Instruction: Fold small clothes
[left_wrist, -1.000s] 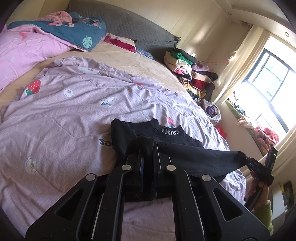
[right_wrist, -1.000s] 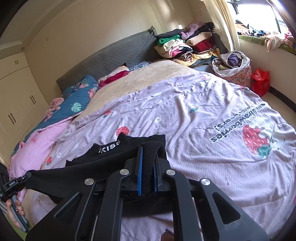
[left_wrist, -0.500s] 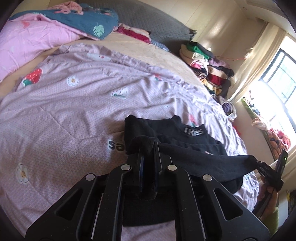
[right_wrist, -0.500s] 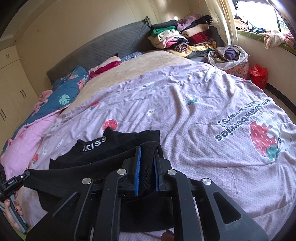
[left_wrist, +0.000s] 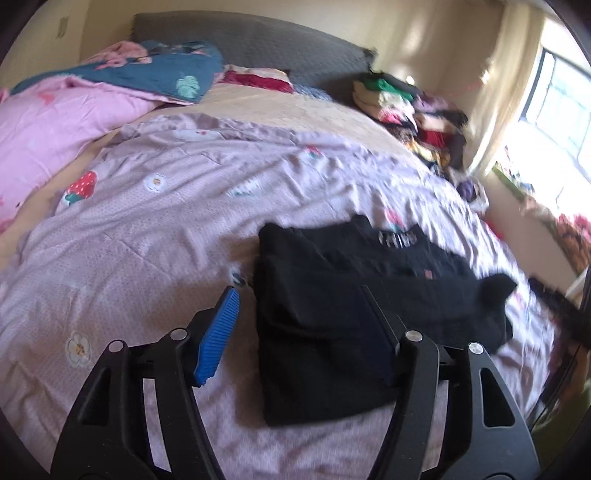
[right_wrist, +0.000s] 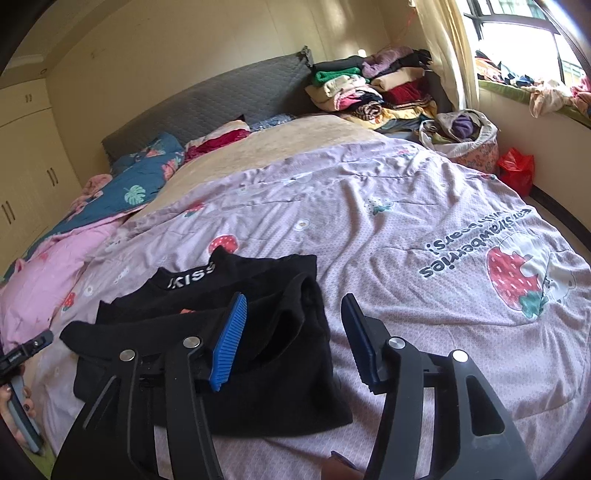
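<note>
A black top (left_wrist: 332, 317) with a white "KISS" collar (right_wrist: 192, 277) lies folded over on the lilac strawberry quilt (left_wrist: 147, 236). My left gripper (left_wrist: 298, 290) hovers just above its near left part. Its jaws are opening, and the cloth under them is loose, with the blue pad (left_wrist: 218, 332) clear of it. My right gripper (right_wrist: 293, 299) is also opening over the right edge of the black top (right_wrist: 280, 369), and neither pad presses it. In the right wrist view the left gripper (right_wrist: 33, 343) shows at the left edge, held by a hand (right_wrist: 14, 402).
Stacked folded clothes (right_wrist: 369, 88) fill the bed's far right corner, beside a cloth basket (right_wrist: 461, 136) and a red bag (right_wrist: 515, 170). A pink blanket (left_wrist: 55, 129) and a blue leaf-print one (left_wrist: 155, 74) lie far left, before the grey headboard (right_wrist: 207, 107).
Both grippers were shut on the top's folded edge, holding it stretched between them. They have sunk toward the quilt and opened, and the top now lies folded and loose.
</note>
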